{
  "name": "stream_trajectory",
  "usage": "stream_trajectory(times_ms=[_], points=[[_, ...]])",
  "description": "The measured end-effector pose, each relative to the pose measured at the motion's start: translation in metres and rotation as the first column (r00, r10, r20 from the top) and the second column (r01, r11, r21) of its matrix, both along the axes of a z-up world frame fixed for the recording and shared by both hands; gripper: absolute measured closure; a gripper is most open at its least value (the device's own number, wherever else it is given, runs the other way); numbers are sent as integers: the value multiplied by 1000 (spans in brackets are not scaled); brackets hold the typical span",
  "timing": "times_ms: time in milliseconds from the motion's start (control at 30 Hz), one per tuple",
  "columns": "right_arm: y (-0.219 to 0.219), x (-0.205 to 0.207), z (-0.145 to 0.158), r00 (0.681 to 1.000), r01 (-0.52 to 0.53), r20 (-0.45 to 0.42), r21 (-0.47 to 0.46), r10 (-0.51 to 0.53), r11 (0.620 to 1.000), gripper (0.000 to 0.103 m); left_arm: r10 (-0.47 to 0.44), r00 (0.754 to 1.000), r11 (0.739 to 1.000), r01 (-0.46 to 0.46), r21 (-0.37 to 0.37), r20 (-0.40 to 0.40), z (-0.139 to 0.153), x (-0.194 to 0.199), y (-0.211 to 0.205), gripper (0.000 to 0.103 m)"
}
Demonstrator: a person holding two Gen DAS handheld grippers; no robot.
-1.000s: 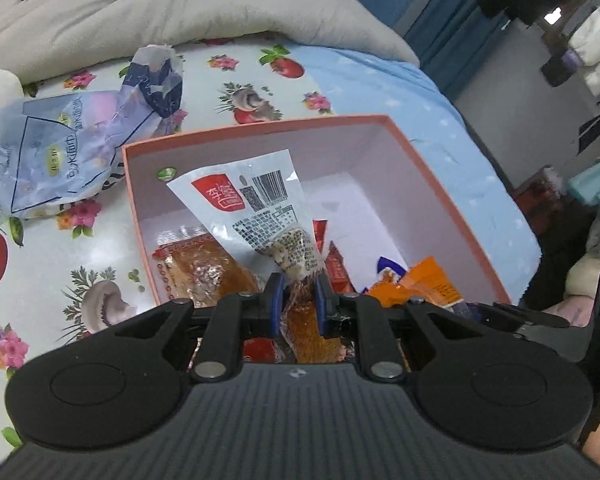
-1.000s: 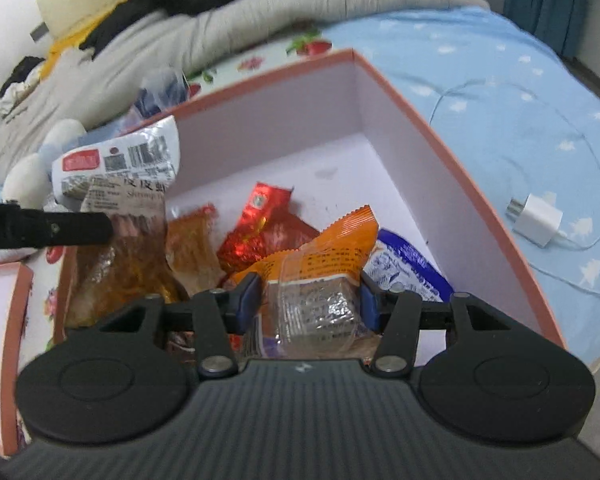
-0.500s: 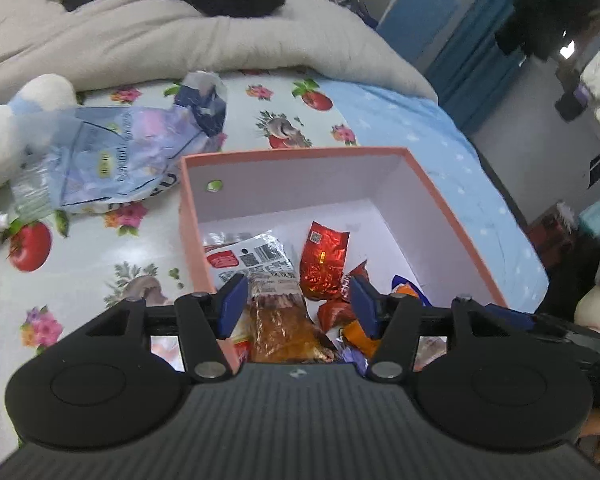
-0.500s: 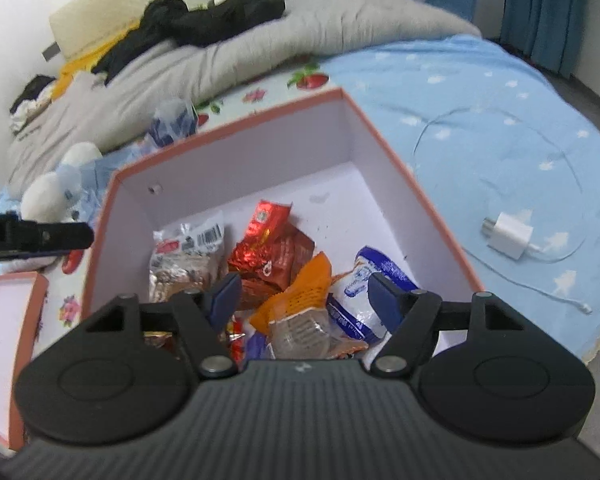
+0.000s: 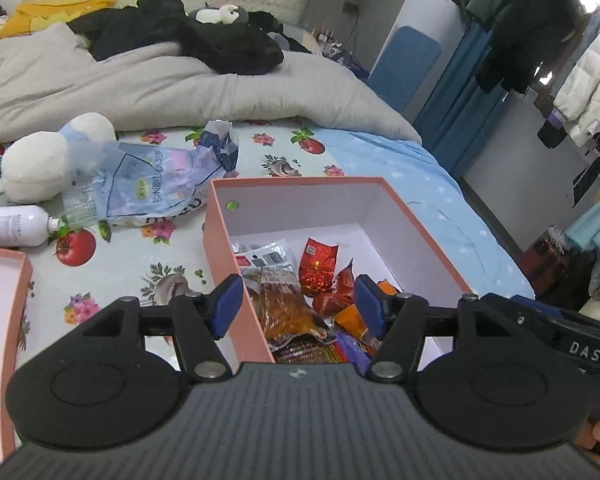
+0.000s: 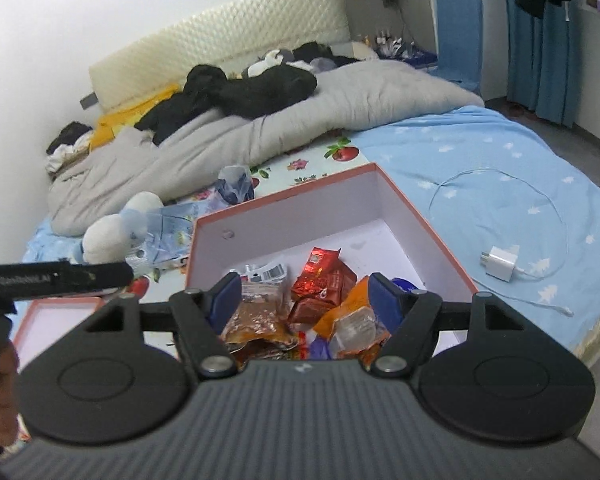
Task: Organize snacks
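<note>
Bed (image 5: 400, 168) | box (image 5: 216, 236) below both grippers holding snacks (image 5: 288, 304) | left gripper (image 5: 296, 306) jaws opening, empty | right gripper (image 6: 306, 300) released, empty | next: fetch another snack

- Grey duvet (image 5: 172, 92) across the upper left, black clothes (image 5: 220, 40) heaped on it
- White plush toy (image 5: 48, 160) at left — white bottle (image 5: 12, 226) just below
- White charger (image 6: 500, 263) at right on the blue sheet (image 6: 480, 152)

The left gripper (image 5: 296, 300) hangs above the near end of the pink box (image 5: 220, 240), its jaws opening with nothing pinched between them. Inside lie snack packets (image 5: 288, 308) (red, orange and a brown vacuum-sealed one). A crumpled blue bag (image 5: 156, 184) rests on the bed (image 5: 112, 264) beside a plush toy (image 5: 44, 160).
</note>
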State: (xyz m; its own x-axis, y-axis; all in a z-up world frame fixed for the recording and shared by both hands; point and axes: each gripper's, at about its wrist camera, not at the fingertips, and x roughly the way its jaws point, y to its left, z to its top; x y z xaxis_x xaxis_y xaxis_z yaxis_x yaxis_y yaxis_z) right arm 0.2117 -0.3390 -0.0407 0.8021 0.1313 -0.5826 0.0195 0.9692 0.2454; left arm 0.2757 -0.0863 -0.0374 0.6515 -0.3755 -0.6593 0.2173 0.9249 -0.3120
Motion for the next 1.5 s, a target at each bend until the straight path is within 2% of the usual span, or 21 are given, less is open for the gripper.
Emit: stream_trajectory(times_ms=[100,233,433,733,967,1300,1333,1400,1467,1500], points=[[4,-19,0,1000,13,2,28,-14,1000,31,12,1000,1000,-12,10,28,5,-21,3,36],[12,-47,1,999,37,33,12,-37,999,31,20,999,1000,-20,10,49,12,-49,10,36],[19,-77,1,997,70,39,-3,-69,998,31,27,992,997,-36,72,123,15,-94,10,36],[28,-108,7,997,68,47,-42,-66,997,31,-2,993,995,-10,100,119,17,-140,4,36],[33,-113,6,999,44,33,-42,-43,998,31,-10,994,997,2,72,111,26,-159,8,36],[36,-115,7,998,49,38,-42,-47,998,31,-13,993,998,5,65,115,31,-161,13,36],[36,-115,6,998,48,37,-43,-46,998,31,-9,994,998,3,63,108,31,-159,14,34],[37,-116,6,998,58,39,-61,-56,996,31,-7,995,998,2,57,98,30,-157,15,23],[37,-115,5,998,51,36,-72,-49,996,31,-1,995,998,-5,63,96,29,-157,15,19],[37,-114,4,998,49,30,-73,-47,996,28,0,996,997,-7,71,93,29,-157,14,16]])
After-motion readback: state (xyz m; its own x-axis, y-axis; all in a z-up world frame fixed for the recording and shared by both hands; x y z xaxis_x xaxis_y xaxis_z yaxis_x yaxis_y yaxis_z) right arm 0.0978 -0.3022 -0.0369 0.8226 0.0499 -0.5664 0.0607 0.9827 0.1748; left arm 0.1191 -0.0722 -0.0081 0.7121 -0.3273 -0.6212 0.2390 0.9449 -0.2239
